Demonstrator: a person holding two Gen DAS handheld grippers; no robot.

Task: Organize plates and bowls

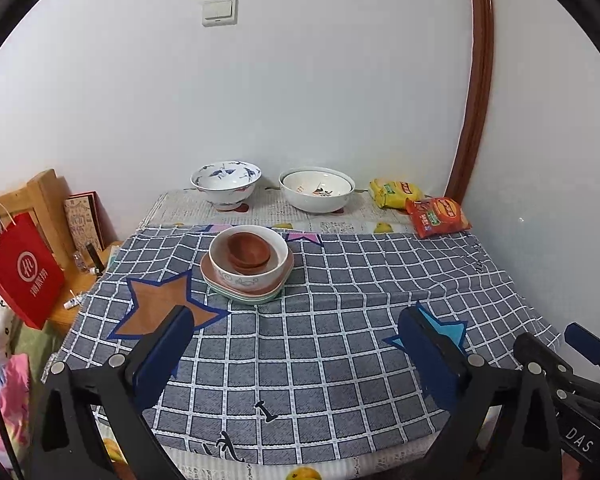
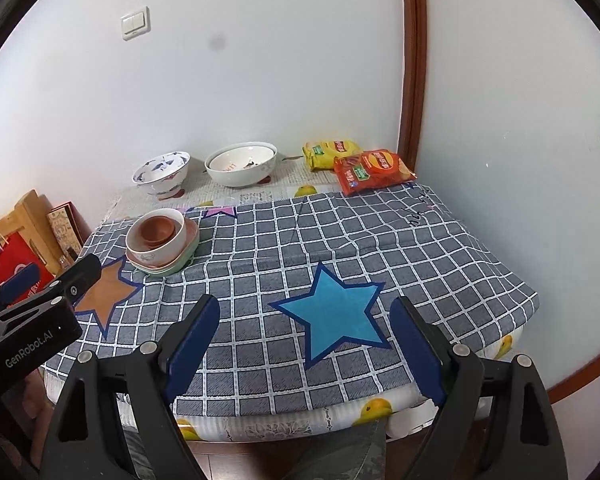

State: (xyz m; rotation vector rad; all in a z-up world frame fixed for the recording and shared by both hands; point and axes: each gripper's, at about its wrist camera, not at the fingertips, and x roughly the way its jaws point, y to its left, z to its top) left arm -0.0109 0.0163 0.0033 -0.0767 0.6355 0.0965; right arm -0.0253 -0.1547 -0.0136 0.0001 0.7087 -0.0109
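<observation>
A stack stands on the checked cloth (image 1: 340, 280). Small brown bowls (image 1: 248, 254) sit inside a white bowl (image 1: 240, 280), which rests on pink and green plates (image 1: 252, 298). In the right wrist view the same brown bowls (image 2: 158, 230), white bowl (image 2: 156, 254) and plates (image 2: 180, 266) lie at the left. My left gripper (image 1: 300, 332) is open and empty, well short of the stack. My right gripper (image 2: 305, 310) is open and empty above the blue star (image 2: 336, 316). Each gripper shows at the edge of the other's view: the right gripper (image 1: 548, 338) and the left gripper (image 2: 52, 276).
A blue-patterned bowl (image 1: 226, 184) and a large white bowl (image 1: 316, 190) stand by the back wall. Yellow (image 1: 394, 192) and red (image 1: 436, 216) snack packs lie at the back right. A red paper bag (image 1: 20, 272) and wooden shelf stand left of the table.
</observation>
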